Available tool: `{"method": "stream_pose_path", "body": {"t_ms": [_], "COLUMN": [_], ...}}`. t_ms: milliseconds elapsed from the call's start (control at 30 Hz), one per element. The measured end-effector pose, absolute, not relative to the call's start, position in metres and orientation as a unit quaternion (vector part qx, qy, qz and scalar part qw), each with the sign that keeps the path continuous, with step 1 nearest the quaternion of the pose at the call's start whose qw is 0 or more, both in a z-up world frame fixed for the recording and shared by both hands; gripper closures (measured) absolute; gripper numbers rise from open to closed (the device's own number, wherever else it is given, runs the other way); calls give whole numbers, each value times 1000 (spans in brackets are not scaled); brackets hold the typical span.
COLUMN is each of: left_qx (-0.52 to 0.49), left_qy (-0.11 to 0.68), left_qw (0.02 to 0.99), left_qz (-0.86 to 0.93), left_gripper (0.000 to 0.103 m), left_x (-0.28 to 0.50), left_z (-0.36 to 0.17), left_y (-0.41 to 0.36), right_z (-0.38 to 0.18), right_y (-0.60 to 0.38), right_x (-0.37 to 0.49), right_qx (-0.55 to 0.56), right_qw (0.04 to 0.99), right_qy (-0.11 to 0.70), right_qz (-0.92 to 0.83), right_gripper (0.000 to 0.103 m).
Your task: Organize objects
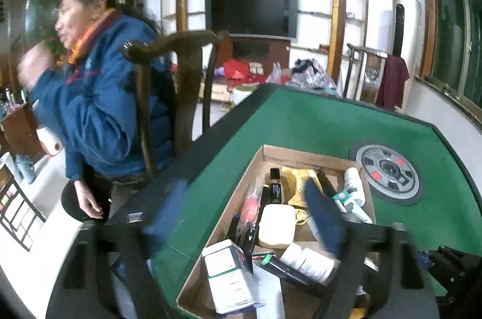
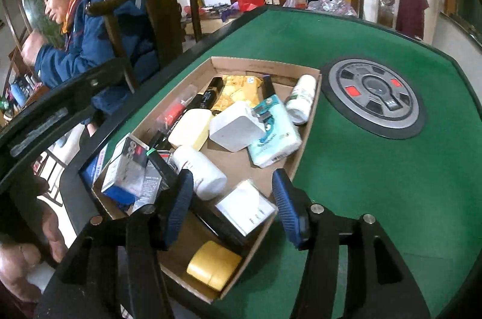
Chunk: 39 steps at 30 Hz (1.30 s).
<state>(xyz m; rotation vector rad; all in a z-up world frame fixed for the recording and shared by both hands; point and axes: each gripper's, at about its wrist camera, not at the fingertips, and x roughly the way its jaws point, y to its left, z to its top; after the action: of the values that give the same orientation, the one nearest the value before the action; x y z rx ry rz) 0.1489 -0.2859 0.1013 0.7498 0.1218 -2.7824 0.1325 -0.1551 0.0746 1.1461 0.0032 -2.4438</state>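
table (image 2: 346, 26): we find its green felt bare beyond one box | cardboard box (image 2: 265, 67): nearly everything seems packed, little left to sort | contents: bottles, cartons, tissue pack (image 2: 272, 136) lie jumbled | right gripper (image 2: 232, 200): wide apart, empty, over box | left gripper (image 1: 244, 216): blurred, likewise spread, nothing held

No legible text

Printing shows on the teal-and-white packet (image 2: 274, 135), the small white box (image 2: 245, 207) and the boxes at the near left of the cardboard tray (image 2: 314, 96), but in both views it is too small or blurred to read; no brand or number is decipherable.
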Motion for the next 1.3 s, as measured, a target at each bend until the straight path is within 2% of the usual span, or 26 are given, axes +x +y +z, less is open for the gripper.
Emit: {"method": "stream_pose_path", "body": {"t_ms": [33, 133, 333, 500, 767, 1300], "left_qx": [247, 202, 176, 203, 199, 226], "left_qy": [42, 43, 49, 95, 77, 106], "left_qw": [135, 152, 174, 147, 196, 192], "left_qz": [-959, -967, -967, -963, -957, -949], "left_gripper": [4, 1, 1, 1, 1, 1], "left_x": [155, 176, 205, 209, 214, 216], "left_z": [104, 116, 129, 127, 128, 111], "left_y": [-284, -278, -271, -284, -287, -310], "right_z": [75, 77, 82, 91, 96, 88], "right_y": [-152, -142, -132, -130, -140, -187], "right_x": [133, 138, 149, 158, 171, 178], "right_qx": [413, 410, 402, 385, 365, 370], "right_qw": [217, 211, 205, 203, 192, 198], "right_qy": [-2, -18, -29, -19, 11, 76], "right_qz": [-884, -887, -892, -900, -911, -904], "right_gripper": [49, 48, 48, 45, 42, 40]}}
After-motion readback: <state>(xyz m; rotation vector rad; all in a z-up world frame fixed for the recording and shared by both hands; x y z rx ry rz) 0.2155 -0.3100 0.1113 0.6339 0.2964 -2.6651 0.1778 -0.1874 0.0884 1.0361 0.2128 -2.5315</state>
